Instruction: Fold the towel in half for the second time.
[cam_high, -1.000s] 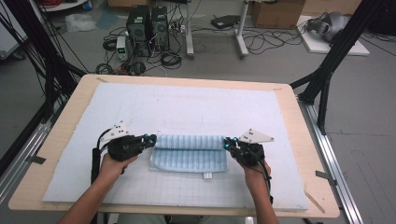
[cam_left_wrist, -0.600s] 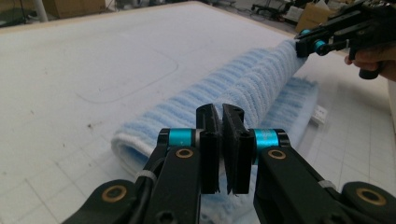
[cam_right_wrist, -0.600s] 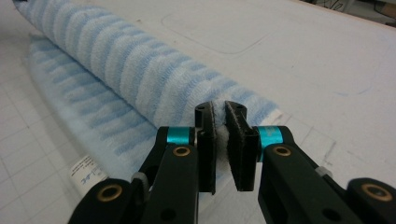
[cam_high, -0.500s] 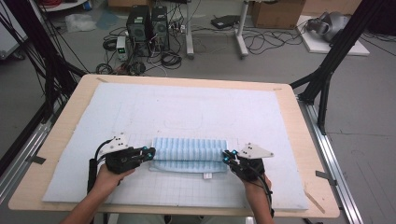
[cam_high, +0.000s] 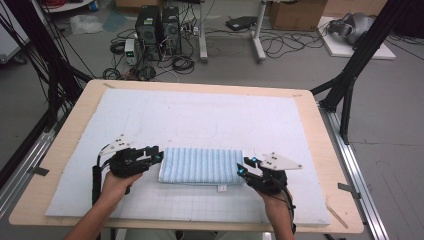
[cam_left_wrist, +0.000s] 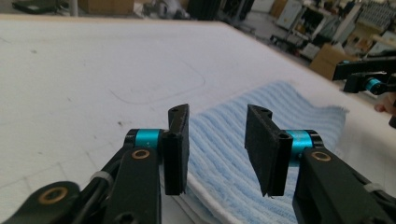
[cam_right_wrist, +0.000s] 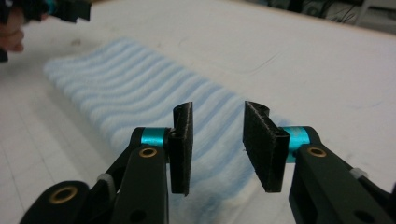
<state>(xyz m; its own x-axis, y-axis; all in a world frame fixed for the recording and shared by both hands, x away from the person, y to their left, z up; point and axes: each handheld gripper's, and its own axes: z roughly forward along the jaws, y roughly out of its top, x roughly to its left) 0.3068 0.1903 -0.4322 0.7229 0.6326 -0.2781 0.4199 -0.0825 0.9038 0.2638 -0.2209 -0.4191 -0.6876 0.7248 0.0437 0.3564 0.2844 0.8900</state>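
A folded light-blue ribbed towel (cam_high: 200, 165) lies flat on the white mat (cam_high: 200, 115) near the front of the table. My left gripper (cam_high: 157, 155) sits at the towel's left end and my right gripper (cam_high: 242, 169) at its right end. In the left gripper view the left gripper (cam_left_wrist: 217, 140) has its jaws apart, with the towel (cam_left_wrist: 280, 116) lying behind and below the gap. The right gripper (cam_right_wrist: 217, 140) likewise stands over the towel (cam_right_wrist: 121, 84). Both sets of jaws have just been opening, and the pads press on nothing.
The mat covers a wooden table (cam_high: 65, 150) with bare board around it. A small white tag (cam_high: 222, 188) pokes out at the towel's front edge. Beyond the table are computer cases (cam_high: 155, 25), cables and black frame legs (cam_high: 350, 75).
Both grippers have opened and let go of the towel's ends. The towel was drawn slightly toward the front edge and now lies flat by itself.
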